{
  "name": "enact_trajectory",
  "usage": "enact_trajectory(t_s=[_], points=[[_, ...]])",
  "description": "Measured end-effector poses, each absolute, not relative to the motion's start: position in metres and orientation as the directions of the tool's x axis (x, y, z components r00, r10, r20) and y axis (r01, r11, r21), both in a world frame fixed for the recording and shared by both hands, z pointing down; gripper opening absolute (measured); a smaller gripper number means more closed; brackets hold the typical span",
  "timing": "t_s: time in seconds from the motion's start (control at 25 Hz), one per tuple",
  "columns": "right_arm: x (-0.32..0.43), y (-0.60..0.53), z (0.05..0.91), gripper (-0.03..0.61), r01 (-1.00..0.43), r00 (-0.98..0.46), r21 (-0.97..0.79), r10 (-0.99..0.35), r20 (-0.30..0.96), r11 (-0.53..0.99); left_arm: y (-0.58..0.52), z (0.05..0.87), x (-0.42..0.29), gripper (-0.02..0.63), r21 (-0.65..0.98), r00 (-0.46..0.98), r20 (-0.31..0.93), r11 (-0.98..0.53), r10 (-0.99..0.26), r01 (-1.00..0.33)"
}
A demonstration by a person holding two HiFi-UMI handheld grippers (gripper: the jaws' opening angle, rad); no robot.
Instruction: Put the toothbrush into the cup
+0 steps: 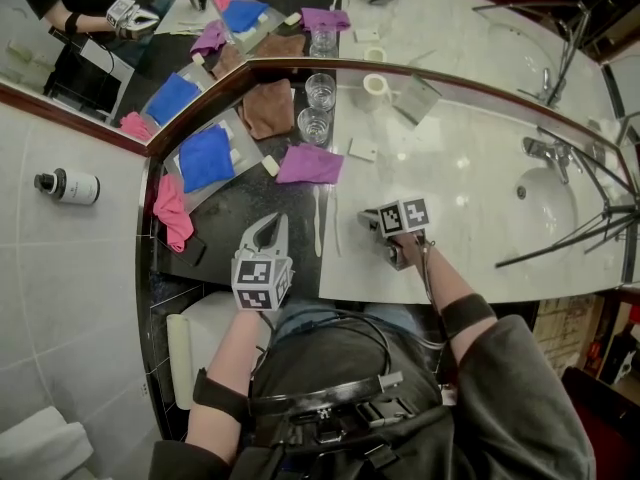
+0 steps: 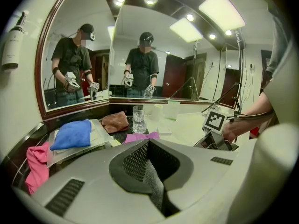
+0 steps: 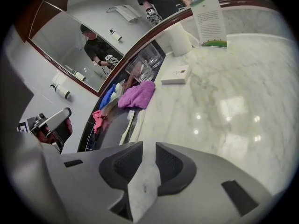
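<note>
The toothbrush (image 1: 319, 218) is lying flat at the centre of the head view, along the line where the dark counter (image 1: 240, 203) is meeting the marble top (image 1: 450, 168), and neither gripper is touching it. The left gripper (image 1: 268, 224) is hovering just left of it over the dark counter, with its jaws pressed together and nothing between them. The right gripper (image 1: 375, 223) is hanging just right of the toothbrush over the marble. Its jaws are standing moderately apart, with only bare marble showing through the gap. The nearer cup (image 1: 314, 125) and the farther cup (image 1: 320, 90), both clear glass, are standing upright one behind the other in the upper centre of the frame, below the mirror (image 1: 450, 18) and well apart from both grippers. A purple cloth (image 1: 310, 164) is lying between the nearer cup and the toothbrush's far end. A brown cloth (image 1: 267, 108) is lying just left of the 2 cups, a blue cloth (image 1: 205, 158) is resting farther left, and a pink cloth (image 1: 172, 211) is draping at the counter's left edge. A small box (image 1: 362, 149) is sitting on the marble right of the purple cloth, and the sink (image 1: 560, 218) is showing at the right of the frame.
</note>
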State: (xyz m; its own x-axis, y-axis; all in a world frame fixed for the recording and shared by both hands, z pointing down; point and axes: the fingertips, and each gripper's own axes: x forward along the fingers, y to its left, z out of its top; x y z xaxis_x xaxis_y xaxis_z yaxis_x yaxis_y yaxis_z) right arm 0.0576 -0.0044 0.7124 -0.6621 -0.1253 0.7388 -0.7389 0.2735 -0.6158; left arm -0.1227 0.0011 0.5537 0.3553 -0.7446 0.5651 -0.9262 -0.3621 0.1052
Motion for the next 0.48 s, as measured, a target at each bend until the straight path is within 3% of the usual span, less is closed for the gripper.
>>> enact_trajectory(t_s=[0.48], points=[[0.085, -0.041, 0.636, 0.017, -0.696, -0.717, -0.629, -0.286, 0.635, 0.347, -0.020, 0.544, -0.104, 0.000, 0.105, 0.362, 0.536, -0.365, -0.763, -0.925]])
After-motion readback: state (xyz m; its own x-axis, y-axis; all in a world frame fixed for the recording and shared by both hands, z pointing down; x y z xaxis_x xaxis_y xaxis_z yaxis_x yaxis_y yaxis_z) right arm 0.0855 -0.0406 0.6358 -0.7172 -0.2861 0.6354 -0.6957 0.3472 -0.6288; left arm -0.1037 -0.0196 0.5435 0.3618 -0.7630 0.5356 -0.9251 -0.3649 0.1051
